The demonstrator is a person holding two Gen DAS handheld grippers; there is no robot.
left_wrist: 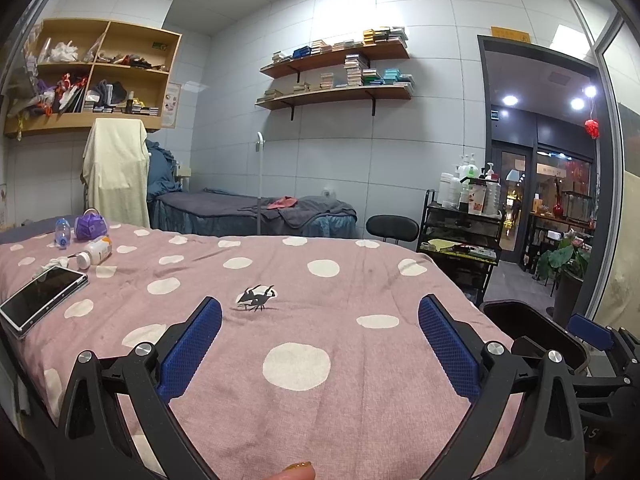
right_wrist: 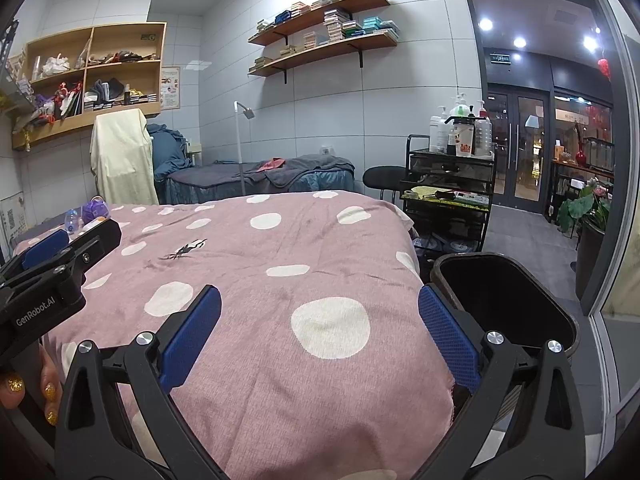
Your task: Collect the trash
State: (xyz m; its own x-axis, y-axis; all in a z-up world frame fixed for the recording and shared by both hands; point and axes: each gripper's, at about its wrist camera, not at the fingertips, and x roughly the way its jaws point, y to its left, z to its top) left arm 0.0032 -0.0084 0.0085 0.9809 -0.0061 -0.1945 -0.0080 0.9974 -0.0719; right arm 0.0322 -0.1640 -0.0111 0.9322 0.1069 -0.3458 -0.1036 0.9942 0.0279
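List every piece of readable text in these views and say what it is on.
"GenRobot.AI": on the left gripper body, seen from the right wrist.
Yellow sign above the doorway: too blurred.
Wall poster beside the cubby shelf: too small.
Cup on the cart: print unreadable.

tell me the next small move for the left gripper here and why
Probably swing the left gripper leftward toward the tipped white bottle at the far left of the pink spotted blanket. Its jaws are open and empty, the trash sits clustered there beside a clear bottle and purple wad, and the black bin waits open on the right.
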